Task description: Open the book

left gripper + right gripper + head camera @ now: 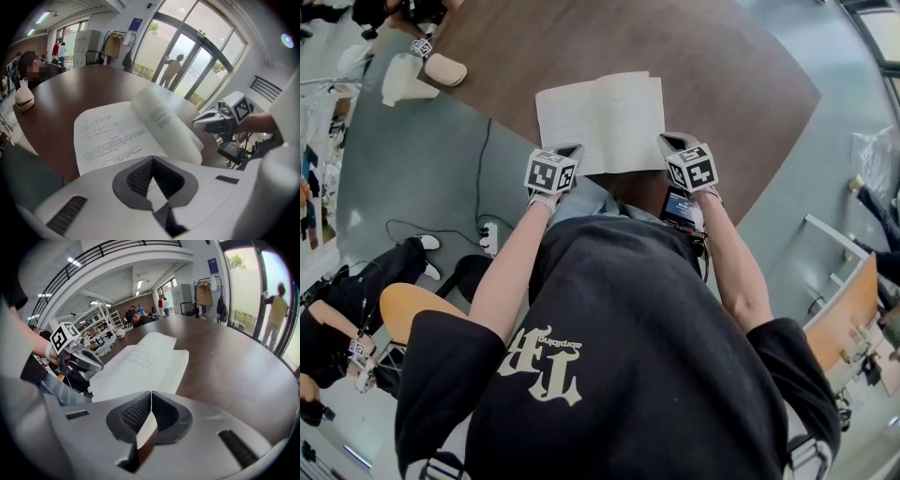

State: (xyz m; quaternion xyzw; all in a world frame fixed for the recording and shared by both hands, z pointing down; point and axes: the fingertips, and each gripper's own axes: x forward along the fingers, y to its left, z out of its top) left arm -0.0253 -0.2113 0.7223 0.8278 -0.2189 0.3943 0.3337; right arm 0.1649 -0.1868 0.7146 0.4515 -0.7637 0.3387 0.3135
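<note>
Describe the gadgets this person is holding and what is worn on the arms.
The left gripper and right gripper are pale grey plastic shells with dark meshed pads; each carries a white cube of black square markers. Sleeves are short, on a black T-shirt with cream lettering.

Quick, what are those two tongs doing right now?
Left tongs: closed, above the open book, nothing visibly pinched.
Right tongs: closed too, nothing visibly pinched.

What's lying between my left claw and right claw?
The open book: its near edge spans that stretch, with the left claw and right claw at its near corners. The head view shows it.
</note>
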